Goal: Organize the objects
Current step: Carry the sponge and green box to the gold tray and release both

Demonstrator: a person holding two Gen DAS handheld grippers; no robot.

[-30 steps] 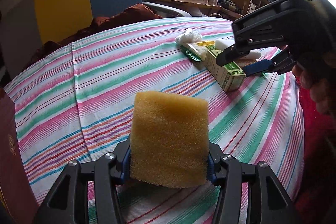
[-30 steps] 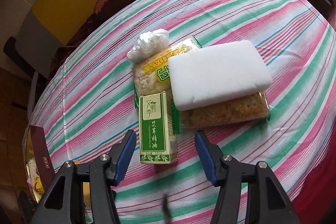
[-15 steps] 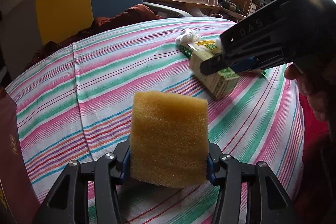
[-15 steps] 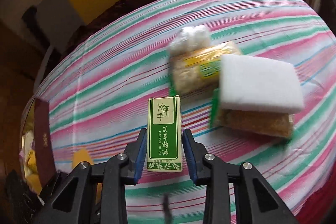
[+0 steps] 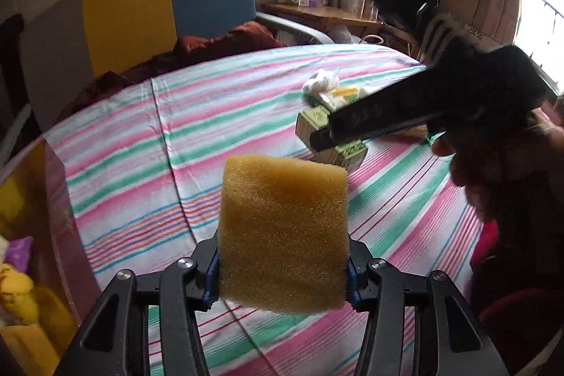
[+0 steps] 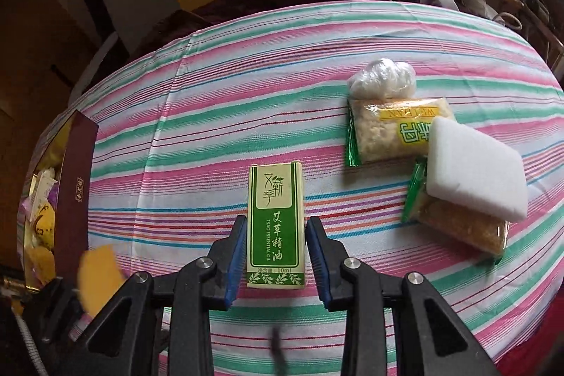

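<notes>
Right wrist view: the right claw [image 6: 276,249] is clenched on a slim green-and-cream carton [image 6: 275,228], held upright between its blue pads above the striped counter [image 6: 218,136]; the label reads "TSAO ESSENTIAL OIL" and "10ml" beneath Chinese characters and a leaf border. Near it on the counter lie two snack packets, one [image 6: 391,133] bearing a yellow band with inverted lettering, under a white foam block [image 6: 476,171]. Left wrist view: the left claw [image 5: 282,270] grips a coarse yellow sponge [image 5: 282,231], unmarked, raised above the counter.
</notes>
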